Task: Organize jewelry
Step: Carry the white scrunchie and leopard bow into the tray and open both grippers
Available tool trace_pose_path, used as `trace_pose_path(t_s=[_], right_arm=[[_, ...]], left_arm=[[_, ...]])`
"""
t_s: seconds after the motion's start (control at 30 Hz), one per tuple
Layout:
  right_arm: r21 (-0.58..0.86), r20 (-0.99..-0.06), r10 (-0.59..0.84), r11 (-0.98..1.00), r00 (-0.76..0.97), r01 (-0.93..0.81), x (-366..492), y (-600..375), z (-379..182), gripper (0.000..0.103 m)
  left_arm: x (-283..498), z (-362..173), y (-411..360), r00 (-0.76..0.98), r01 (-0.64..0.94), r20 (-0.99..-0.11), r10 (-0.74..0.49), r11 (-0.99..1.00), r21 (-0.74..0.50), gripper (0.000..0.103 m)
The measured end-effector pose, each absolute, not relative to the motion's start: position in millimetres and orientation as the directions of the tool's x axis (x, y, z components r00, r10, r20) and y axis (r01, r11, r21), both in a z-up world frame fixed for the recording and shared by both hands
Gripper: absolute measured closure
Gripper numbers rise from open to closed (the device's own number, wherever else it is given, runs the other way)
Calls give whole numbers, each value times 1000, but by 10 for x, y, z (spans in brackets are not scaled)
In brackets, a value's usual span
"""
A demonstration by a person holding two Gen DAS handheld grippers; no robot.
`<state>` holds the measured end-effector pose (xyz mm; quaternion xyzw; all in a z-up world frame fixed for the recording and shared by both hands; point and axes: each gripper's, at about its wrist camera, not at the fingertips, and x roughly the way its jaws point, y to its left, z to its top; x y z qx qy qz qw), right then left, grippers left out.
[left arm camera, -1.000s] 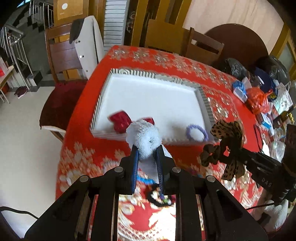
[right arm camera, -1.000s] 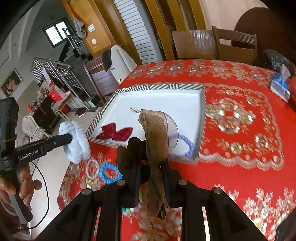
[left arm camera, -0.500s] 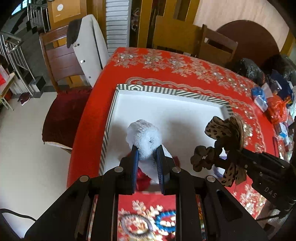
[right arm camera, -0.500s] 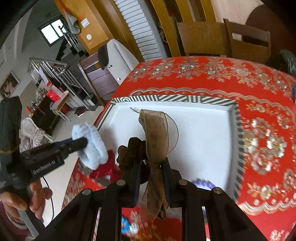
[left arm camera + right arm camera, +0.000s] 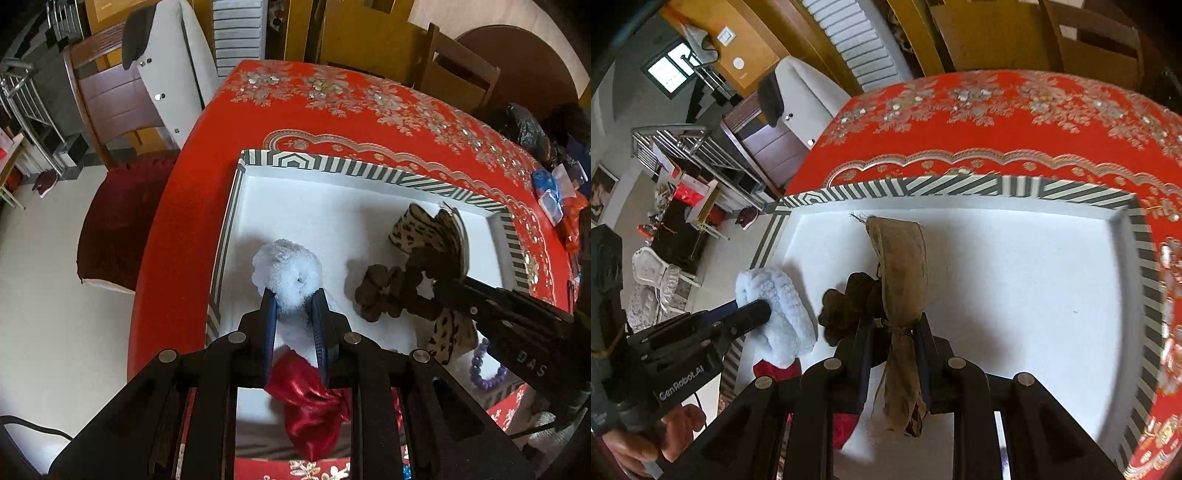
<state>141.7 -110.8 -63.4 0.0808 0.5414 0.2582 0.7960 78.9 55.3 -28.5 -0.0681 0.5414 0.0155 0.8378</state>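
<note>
My left gripper (image 5: 294,297) is shut on a fluffy white scrunchie (image 5: 286,271) and holds it over the left part of a white tray with a striped rim (image 5: 332,164). It also shows in the right wrist view (image 5: 775,314). My right gripper (image 5: 894,325) is shut on a brown leopard-print bow scrunchie (image 5: 899,266), which shows over the tray's middle in the left wrist view (image 5: 424,258). A red satin bow (image 5: 310,402) and a purple bead bracelet (image 5: 487,373) lie in the tray's near part.
The tray sits on a round table with a red floral cloth (image 5: 332,107). Wooden chairs (image 5: 122,99) stand at the far and left sides. Bags and small clutter (image 5: 554,188) lie at the table's right edge.
Both grippers have moved forward over the tray with their scrunchies and come lower toward its white floor. The red bow and purple bracelet now lie behind the fingertips.
</note>
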Motion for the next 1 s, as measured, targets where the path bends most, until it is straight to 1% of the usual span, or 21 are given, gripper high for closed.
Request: trace_pose_path(t_s=[0.07, 0.1, 0.13, 0.2, 0.23, 0.3, 0.47, 0.53, 0.57, 0.6, 0.87, 0.97, 1.0], right_arm=[[409, -824, 499, 851, 267, -329, 1450, -1080, -679, 81], [407, -828, 497, 851, 260, -331, 1459, -1073, -692, 79], [404, -830, 494, 853, 260, -330, 1461, -1077, -688, 74], [398, -825, 491, 856, 279, -331, 1427, -1150, -619, 64], [399, -820, 494, 855, 290, -330, 1407, -1186, -588, 64], [400, -808, 498, 856, 314, -327, 1346, -1302, -477, 64], [367, -799, 483, 863, 358, -347, 1129, -1475, -263, 61], [361, -792, 481, 866, 376, -347, 993, -1540, -188, 61], [365, -787, 485, 865, 381, -346, 948, -1558, -163, 61], [369, -782, 489, 863, 386, -345, 896, -1581, -141, 60], [336, -771, 482, 863, 417, -378, 394, -1685, 27, 60], [331, -765, 484, 861, 424, -386, 208, -1756, 76, 60], [329, -764, 484, 861, 428, -388, 145, -1783, 89, 60]], left_arm=[[801, -303, 563, 410, -103, -911, -43, 990, -94, 85], [809, -320, 571, 406, -107, -913, -38, 990, -89, 84], [815, -335, 586, 401, -114, -915, -34, 990, -87, 84], [818, -347, 618, 394, -125, -919, -36, 988, -92, 73], [811, -341, 630, 394, -129, -918, -40, 987, -98, 71], [782, -319, 651, 395, -139, -918, -45, 984, -108, 62], [676, -241, 643, 392, -150, -918, -61, 980, -129, 60], [587, -173, 612, 403, -150, -914, -51, 981, -121, 56], [542, -143, 601, 411, -152, -911, -47, 981, -119, 50], [491, -102, 594, 422, -156, -906, -41, 981, -117, 48], [84, 129, 458, 475, -155, -880, 11, 985, -71, 46], [-81, 189, 409, 491, -156, -871, 13, 985, -74, 46], [-160, 209, 385, 495, -157, -869, 10, 984, -78, 44]])
